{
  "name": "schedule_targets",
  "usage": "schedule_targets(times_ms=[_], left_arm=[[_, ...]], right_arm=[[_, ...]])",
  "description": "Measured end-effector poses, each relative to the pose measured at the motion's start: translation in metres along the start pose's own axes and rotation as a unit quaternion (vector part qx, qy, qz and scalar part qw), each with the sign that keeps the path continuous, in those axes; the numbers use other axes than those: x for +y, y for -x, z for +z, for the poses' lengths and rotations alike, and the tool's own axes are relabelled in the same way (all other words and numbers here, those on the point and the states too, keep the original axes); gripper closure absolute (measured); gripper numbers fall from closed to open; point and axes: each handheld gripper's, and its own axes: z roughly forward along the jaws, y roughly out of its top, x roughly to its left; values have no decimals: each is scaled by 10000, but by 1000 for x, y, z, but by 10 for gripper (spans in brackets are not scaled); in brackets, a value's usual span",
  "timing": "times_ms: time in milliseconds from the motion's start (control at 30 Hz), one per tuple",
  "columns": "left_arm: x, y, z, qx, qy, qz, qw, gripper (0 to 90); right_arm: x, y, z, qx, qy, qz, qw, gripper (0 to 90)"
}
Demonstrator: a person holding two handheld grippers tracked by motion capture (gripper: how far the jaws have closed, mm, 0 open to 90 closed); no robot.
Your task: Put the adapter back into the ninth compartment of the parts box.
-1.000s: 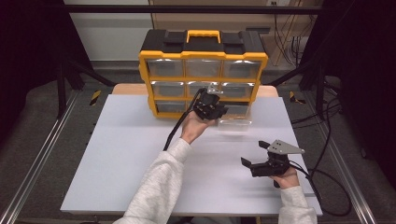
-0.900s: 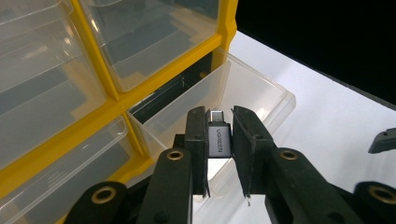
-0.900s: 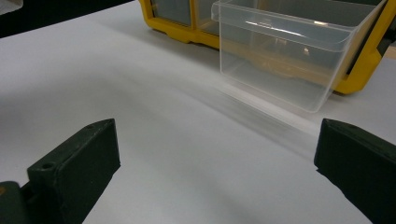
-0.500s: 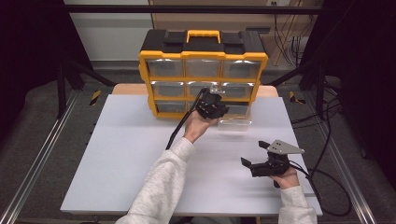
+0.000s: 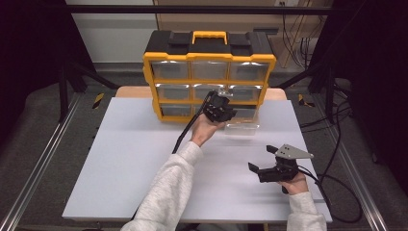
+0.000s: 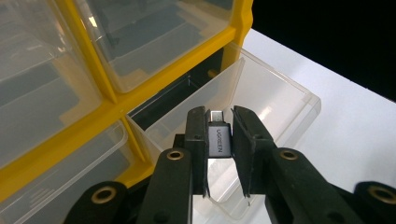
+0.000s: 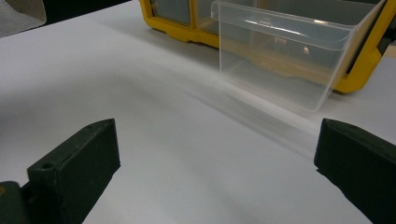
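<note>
A yellow and black drawer cabinet (image 5: pixel 210 72) stands at the back of the white table (image 5: pixel 134 163). Its bottom right clear drawer (image 5: pixel 243 122) is pulled out. My left gripper (image 5: pixel 226 111) hovers over that open drawer (image 6: pixel 261 98), shut on a small grey USB adapter (image 6: pixel 219 138) that stands upright between the pads. My right gripper (image 5: pixel 262 159) rests low at the table's front right, open, with nothing between its jaws. In the right gripper view the pulled-out drawer (image 7: pixel 289 56) sits ahead, beyond bare table.
Cables (image 5: pixel 337 187) trail off the table's right edge. Dark frame rails (image 5: pixel 38 159) run along both sides. The cabinet's other clear drawers (image 5: pixel 209 70) are pushed in.
</note>
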Motion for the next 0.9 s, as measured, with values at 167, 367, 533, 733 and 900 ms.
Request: schedule_targets(times_ms=[167,367,533,733,900], left_arm=[[-2,-1,4,0,-24,10,10000,756],[-4,-2,8,2,-72,35,10000,756],[-6,-2,11,-6,-142,34,9999,756],[-9,-4,16,-13,-246,12,9997,756],[-10,-3,18,-8,-261,28,9997,756]], right_arm=[[0,0,0,-2,4,-4,10000,7],[0,0,0,-2,4,-1,10000,7],[0,0,-1,-11,8,0,10000,7],[0,0,-1,-12,1,-3,10000,7],[0,0,0,-3,-10,5,10000,7]])
